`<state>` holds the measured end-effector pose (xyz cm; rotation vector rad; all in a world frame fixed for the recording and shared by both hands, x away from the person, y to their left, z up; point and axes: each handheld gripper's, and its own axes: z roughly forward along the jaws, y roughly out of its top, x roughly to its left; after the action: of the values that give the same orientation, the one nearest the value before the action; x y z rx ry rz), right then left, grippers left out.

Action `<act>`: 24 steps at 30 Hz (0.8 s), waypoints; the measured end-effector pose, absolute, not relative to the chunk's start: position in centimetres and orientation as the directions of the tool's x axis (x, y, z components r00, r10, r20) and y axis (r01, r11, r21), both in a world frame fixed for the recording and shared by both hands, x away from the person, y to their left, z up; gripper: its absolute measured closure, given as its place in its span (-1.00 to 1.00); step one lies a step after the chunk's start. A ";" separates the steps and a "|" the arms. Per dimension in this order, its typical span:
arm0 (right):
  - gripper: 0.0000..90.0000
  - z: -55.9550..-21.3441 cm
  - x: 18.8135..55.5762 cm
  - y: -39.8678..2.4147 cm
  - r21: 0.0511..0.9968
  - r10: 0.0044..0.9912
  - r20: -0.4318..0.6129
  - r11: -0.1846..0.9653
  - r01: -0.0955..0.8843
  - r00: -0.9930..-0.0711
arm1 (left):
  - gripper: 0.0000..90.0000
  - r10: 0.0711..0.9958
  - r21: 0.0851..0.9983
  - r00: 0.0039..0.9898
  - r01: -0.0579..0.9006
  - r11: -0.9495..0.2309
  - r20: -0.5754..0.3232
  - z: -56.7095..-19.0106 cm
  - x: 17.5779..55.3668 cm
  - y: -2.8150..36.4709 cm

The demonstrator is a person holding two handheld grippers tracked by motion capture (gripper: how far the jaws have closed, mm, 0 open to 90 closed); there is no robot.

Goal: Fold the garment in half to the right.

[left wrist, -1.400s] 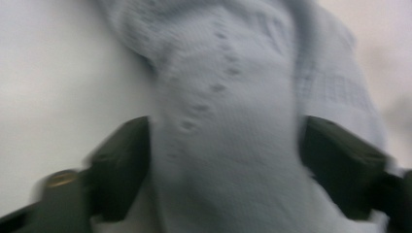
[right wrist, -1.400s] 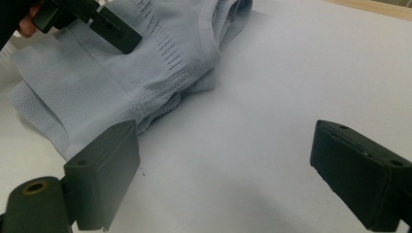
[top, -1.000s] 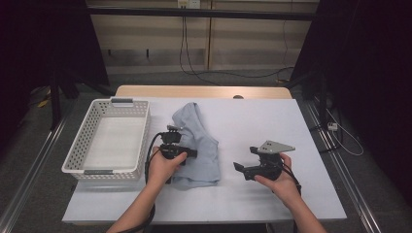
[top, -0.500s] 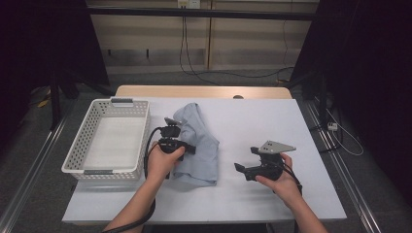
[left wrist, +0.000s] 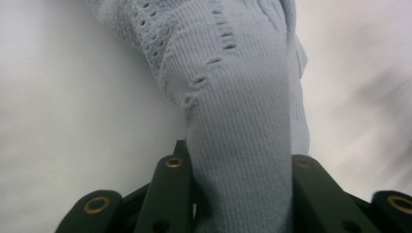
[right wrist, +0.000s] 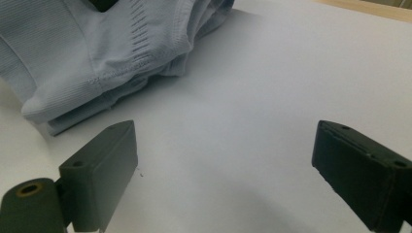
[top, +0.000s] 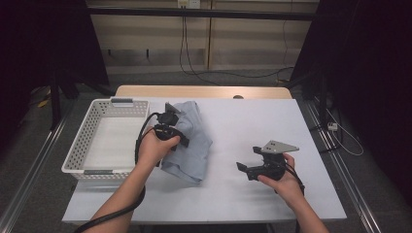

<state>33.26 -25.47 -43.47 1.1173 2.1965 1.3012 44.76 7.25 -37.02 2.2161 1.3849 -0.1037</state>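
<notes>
A light blue knitted garment (top: pixel 195 145) lies bunched on the white table, left of centre. My left gripper (top: pixel 176 136) sits at its left edge, raised a little off the table. Its jaws have just been closing and are shut on a fold of the garment (left wrist: pixel 238 97), which rises between the two black jaws of the left gripper (left wrist: pixel 240 162). My right gripper (top: pixel 248 159) rests near the front right, jaws pointing left toward the cloth. In the right gripper view that gripper (right wrist: pixel 226 145) stands open with only bare table between the jaws, and the garment's hem (right wrist: pixel 97 53) lies beyond.
A white slatted basket (top: pixel 77 155) stands at the table's left edge, beside the left hand. The table (top: pixel 262 121) is covered in white, with a wooden strip at its far edge. Dark floor and rails lie around it.
The left gripper closed on the garment's edge and rose, pulling the cloth up and a little toward the basket. The right hand and gripper stayed still.
</notes>
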 end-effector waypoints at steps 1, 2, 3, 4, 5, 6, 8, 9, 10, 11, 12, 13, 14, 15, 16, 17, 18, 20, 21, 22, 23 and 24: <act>-0.79 -43.5 33.3 -25.4 0.853 0.773 0.088 0.267 0.449 -0.628 | 0.64 0.819 0.388 0.479 0.853 -0.350 -0.315 -36.7 44.9 7.3; -0.79 -43.5 33.3 -25.4 0.853 0.771 0.090 0.267 0.448 -0.631 | 0.64 0.820 0.385 0.482 0.852 -0.355 -0.310 -36.5 45.0 7.3; -0.79 -43.5 33.3 -25.4 0.853 0.770 0.089 0.268 0.448 -0.631 | 0.64 0.823 0.378 0.480 0.854 -0.358 -0.303 -36.3 45.0 7.3; -0.80 -43.4 33.3 -25.4 0.853 0.770 0.088 0.269 0.446 -0.632 | 0.64 0.826 0.376 0.483 0.852 -0.366 -0.291 -36.2 45.1 7.2; -0.80 -43.4 33.3 -25.4 0.854 0.770 0.089 0.268 0.447 -0.632 | 0.64 0.827 0.370 0.487 0.850 -0.375 -0.280 -36.0 45.2 7.2; -0.80 -43.4 33.3 -25.4 0.854 0.769 0.089 0.269 0.446 -0.633 | 0.64 0.828 0.362 0.492 0.849 -0.385 -0.271 -35.9 45.2 7.2; -0.80 -43.4 33.2 -25.4 0.854 0.768 0.088 0.270 0.445 -0.634 | 0.64 0.827 0.351 0.498 0.847 -0.399 -0.261 -35.7 45.3 7.2; -0.80 -43.4 33.2 -25.4 0.854 0.768 0.088 0.269 0.445 -0.635 | 0.64 0.826 0.345 0.499 0.847 -0.404 -0.260 -35.7 45.4 7.2; -0.80 -43.4 33.2 -25.4 0.854 0.768 0.090 0.268 0.446 -0.634 | 0.64 0.827 0.344 0.500 0.847 -0.405 -0.257 -35.6 45.4 7.2; -0.80 -43.4 33.2 -25.4 0.854 0.767 0.089 0.269 0.445 -0.635 | 0.64 0.827 0.336 0.502 0.847 -0.411 -0.254 -35.5 45.5 7.2; -0.80 -43.4 33.2 -25.3 0.854 0.766 0.089 0.270 0.445 -0.636 | 0.64 0.827 0.334 0.505 0.845 -0.417 -0.246 -35.5 45.5 7.2; -0.80 -43.5 33.2 -25.3 0.853 0.766 0.090 0.270 0.446 -0.636 | 0.64 0.826 0.330 0.510 0.843 -0.424 -0.240 -35.4 45.5 7.1; -0.80 -43.5 33.2 -25.3 0.852 0.767 0.088 0.272 0.446 -0.636 | 0.64 0.825 0.323 0.514 0.842 -0.432 -0.236 -35.3 45.5 7.1; -0.81 -43.5 33.2 -25.3 0.852 0.766 0.089 0.273 0.447 -0.636 | 0.64 0.824 0.319 0.517 0.841 -0.438 -0.233 -35.3 45.6 7.1; -0.81 -43.5 33.2 -25.3 0.852 0.766 0.089 0.272 0.447 -0.637 | 0.64 0.823 0.318 0.518 0.840 -0.439 -0.232 -35.2 45.6 7.1; -0.81 -43.5 33.2 -25.3 0.852 0.765 0.089 0.273 0.446 -0.637 | 0.64 0.824 0.319 0.517 0.841 -0.437 -0.234 -35.1 45.6 7.1; -0.81 -43.5 33.2 -25.3 0.852 0.765 0.089 0.273 0.446 -0.638 | 0.64 0.823 0.318 0.517 0.841 -0.438 -0.236 -35.1 45.7 7.1; -0.81 -43.5 33.2 -25.3 0.851 0.764 0.091 0.273 0.448 -0.639 | 0.64 0.822 0.315 0.519 0.841 -0.441 -0.234 -34.9 45.8 7.2; -0.81 -43.5 33.2 -25.3 0.851 0.763 0.091 0.275 0.448 -0.640 | 0.64 0.820 0.310 0.524 0.838 -0.448 -0.229 -34.8 45.8 7.2; -0.82 -43.6 33.2 -25.3 0.850 0.764 0.090 0.275 0.450 -0.639 | 0.64 0.819 0.307 0.527 0.836 -0.454 -0.224 -34.7 45.9 7.2; -0.82 -43.6 33.2 -25.4 0.850 0.764 0.091 0.275 0.450 -0.639 | 0.64 0.820 0.304 0.527 0.837 -0.455 -0.223 -34.6 45.9 7.2; -0.82 -43.6 33.1 -25.4 0.850 0.763 0.091 0.275 0.449 -0.640 | 0.64 0.819 0.300 0.529 0.836 -0.459 -0.221 -34.5 46.0 7.2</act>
<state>33.15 -25.36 -43.57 1.1034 2.2161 1.3059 45.96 7.24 -34.52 2.4019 1.3635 -0.0629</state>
